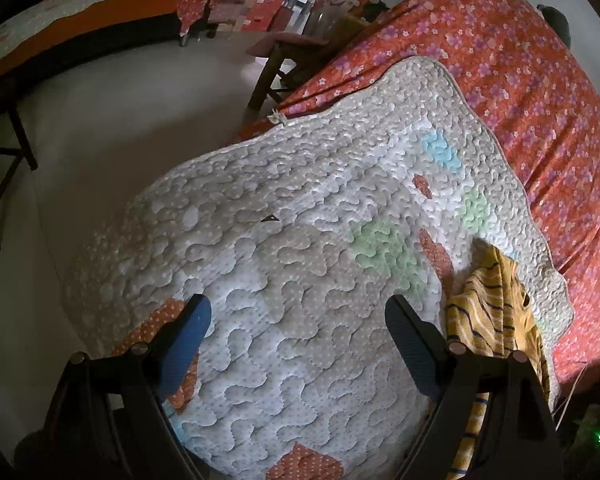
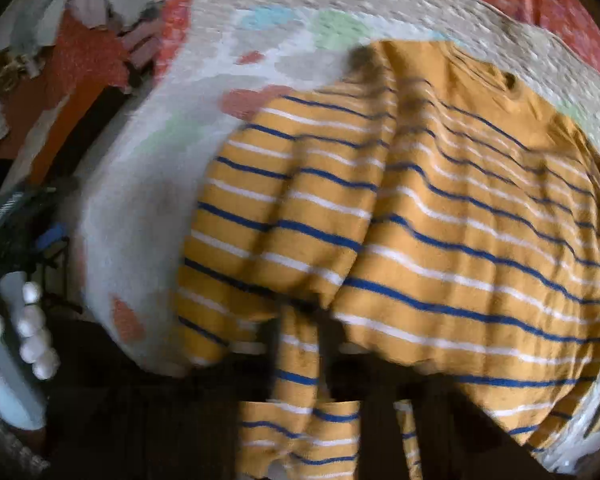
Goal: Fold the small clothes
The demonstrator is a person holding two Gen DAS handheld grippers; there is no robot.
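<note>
We saw a red flowered bedspread (image 1: 540,92) under a pale quilted blanket (image 1: 300,240), and on the blanket's right side lay the mustard striped shirt (image 2: 440,208). Our left gripper (image 1: 298,320) hung wide apart over bare blanket, holding nothing. Our right gripper (image 2: 332,364) was clamped tight on the shirt's near edge.
</note>
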